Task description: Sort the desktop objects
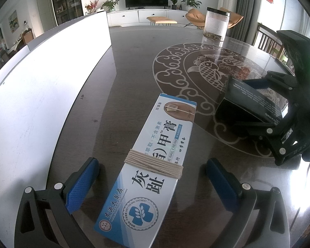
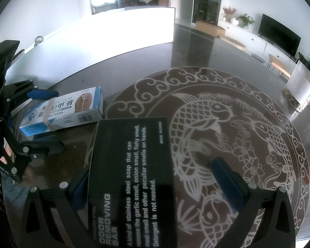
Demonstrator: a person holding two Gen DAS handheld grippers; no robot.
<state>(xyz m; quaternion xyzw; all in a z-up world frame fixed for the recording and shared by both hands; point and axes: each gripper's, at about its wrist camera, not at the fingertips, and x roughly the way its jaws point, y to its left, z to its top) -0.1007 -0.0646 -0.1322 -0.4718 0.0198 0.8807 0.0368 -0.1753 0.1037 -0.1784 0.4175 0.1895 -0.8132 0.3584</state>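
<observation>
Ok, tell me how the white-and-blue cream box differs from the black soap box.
The cream box is white and blue, long and slim, with string wound around its middle; the black box is dark, wider, and has no string. The cream box's print is mostly Chinese, the black box's English. Both lie flat on the table, each between open fingers.

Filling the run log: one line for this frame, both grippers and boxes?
left gripper: open, straddling nail cream box | right gripper: open, around black soap box | both boxes on table
</observation>
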